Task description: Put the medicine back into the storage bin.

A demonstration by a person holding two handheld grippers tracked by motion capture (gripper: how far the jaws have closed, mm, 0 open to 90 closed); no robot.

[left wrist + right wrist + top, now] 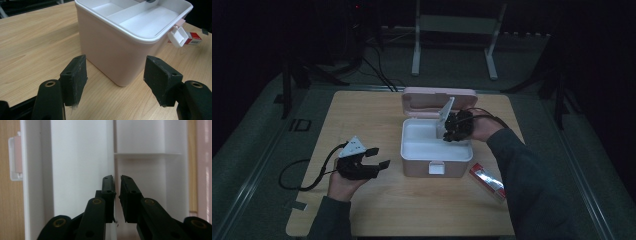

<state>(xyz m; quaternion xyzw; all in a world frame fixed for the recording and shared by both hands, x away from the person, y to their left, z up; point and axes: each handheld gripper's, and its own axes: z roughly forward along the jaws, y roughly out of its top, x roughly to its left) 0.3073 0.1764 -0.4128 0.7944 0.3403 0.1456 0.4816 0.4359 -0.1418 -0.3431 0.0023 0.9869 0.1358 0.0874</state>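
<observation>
A pink box (414, 167) stands open at the table's middle, its lid (437, 97) tipped back. A white tray (422, 140) with compartments sits inside. My right gripper (448, 134) hangs over the tray's right part, pointing down. In the right gripper view its jaws (117, 181) stand almost together with a narrow gap, in line with the tray's thin divider (115, 145); I see nothing pressed between the pads. My left gripper (379, 156) rests left of the box, open, aimed at the box's near corner (120, 62) with nothing between its fingers.
A red and silver packet (486, 181) lies on the table right of the box's front; it also appears past the box's white latch (178, 37) as a red packet (195, 38). Bare wooden table (362, 110) lies left of and behind my left gripper.
</observation>
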